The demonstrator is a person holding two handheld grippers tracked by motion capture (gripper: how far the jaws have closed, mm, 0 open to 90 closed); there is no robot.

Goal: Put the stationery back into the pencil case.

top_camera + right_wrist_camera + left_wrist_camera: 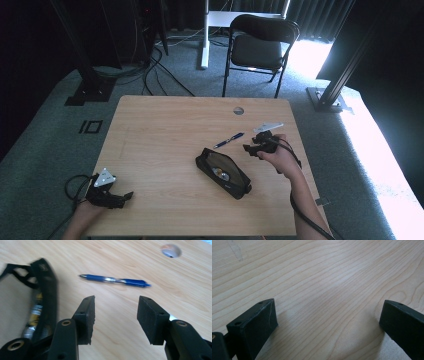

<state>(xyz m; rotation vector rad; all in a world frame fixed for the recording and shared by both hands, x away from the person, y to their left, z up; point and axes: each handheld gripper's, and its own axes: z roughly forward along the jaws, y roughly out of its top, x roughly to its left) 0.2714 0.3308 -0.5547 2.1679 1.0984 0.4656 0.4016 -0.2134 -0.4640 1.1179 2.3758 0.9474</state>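
Note:
A blue pen (229, 140) (115, 280) lies on the wooden table (165, 130), just beyond an unzipped black pencil case (223, 172) (42, 302) with some items inside. My right gripper (247, 148) (116, 312) is open, hovering right of the case and short of the pen, with nothing between its jaws. Over the table's front left corner my left gripper (125, 196) (328, 320) is open wide above bare wood.
A round cable hole (238, 110) (171, 250) sits near the table's far edge. Beyond the table stand a black folding chair (260, 45), a white desk leg (204, 35) and dark frame posts, with cables on the carpet.

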